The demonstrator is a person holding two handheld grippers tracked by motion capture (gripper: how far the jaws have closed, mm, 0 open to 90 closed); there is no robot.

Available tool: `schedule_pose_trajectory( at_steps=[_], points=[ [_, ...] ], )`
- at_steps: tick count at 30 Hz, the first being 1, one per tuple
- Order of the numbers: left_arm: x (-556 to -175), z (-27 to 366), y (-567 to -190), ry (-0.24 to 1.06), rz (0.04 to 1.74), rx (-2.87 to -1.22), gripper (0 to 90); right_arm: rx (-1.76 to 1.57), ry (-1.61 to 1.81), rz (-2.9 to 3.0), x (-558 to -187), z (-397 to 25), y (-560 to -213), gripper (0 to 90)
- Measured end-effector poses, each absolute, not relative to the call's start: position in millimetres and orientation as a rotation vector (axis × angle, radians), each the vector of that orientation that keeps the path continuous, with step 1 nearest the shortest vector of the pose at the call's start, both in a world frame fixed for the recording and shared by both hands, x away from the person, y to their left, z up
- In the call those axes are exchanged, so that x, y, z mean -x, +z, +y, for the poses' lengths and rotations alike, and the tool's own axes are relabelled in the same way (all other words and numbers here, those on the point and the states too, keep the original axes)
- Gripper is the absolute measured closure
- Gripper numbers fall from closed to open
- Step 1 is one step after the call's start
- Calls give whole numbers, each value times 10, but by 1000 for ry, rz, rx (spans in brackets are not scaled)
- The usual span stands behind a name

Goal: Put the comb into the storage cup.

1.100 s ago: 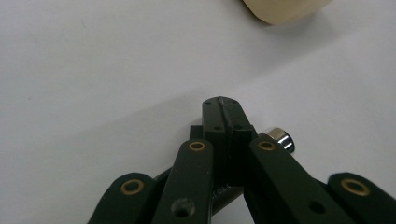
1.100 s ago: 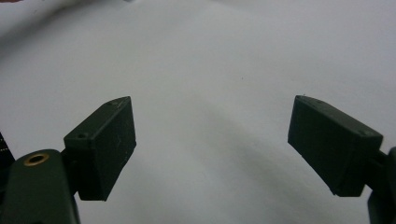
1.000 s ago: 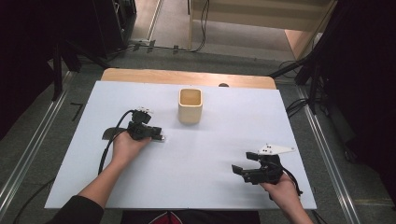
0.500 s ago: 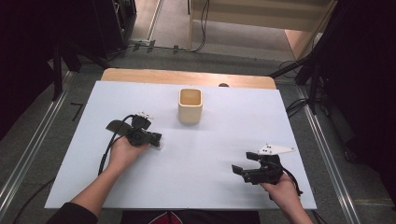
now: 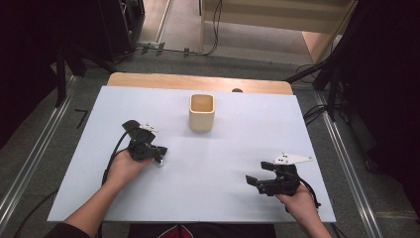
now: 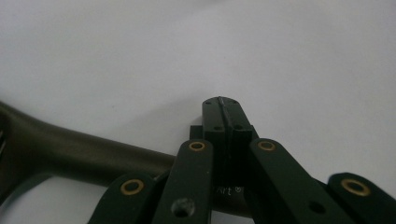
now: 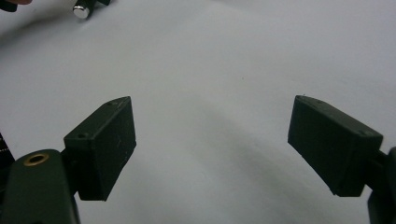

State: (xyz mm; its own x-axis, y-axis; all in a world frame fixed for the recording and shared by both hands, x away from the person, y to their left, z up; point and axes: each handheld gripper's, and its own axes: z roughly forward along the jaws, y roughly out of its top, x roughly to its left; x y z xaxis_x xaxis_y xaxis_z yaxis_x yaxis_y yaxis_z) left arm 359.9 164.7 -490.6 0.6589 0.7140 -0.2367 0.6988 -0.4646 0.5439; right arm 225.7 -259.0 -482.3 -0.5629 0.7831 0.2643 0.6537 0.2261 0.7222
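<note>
L gripper (image 5: 159, 154) jaws closed on nothing, R gripper (image 5: 253, 182) jaws wide open, both well short of cup (image 5: 201, 112).

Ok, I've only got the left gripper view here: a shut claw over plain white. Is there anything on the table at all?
Observer: Yes, a beige square cup stands upright toward the far side of the white table, apart from the left claw.
Operator: Anything in the cup?
Observer: In the high view its inside looks empty.
Operator: And the other hand?
Observer: The right claw is open with nothing between its jaws, over the near right part of the table.
</note>
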Motion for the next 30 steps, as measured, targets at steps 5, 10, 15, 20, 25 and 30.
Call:
schedule_pose_trajectory(
  at_steps=[5,10,15,20,25,30],
  points=[
    [-3561,1706,-4898,36,1093,-2262,900,-1382,1251,2334,-2259,-2589,-4824,135],
    [-3541,1797,-4891,19,1100,-2262,900,-1379,1249,2336,-2258,-2587,-4824,135],
    [-3519,1881,-4890,20,1111,-2255,900,-1373,1248,2338,-2259,-2585,-4825,136],
    [-3508,1977,-4885,25,1127,-2246,900,-1373,1249,2338,-2260,-2584,-4826,135],
    [-3504,2043,-4881,32,1136,-2243,900,-1374,1249,2338,-2260,-2583,-4826,135],
    [-3514,2069,-4879,39,1145,-2241,900,-1375,1253,2338,-2261,-2579,-4826,135]
  ],
)
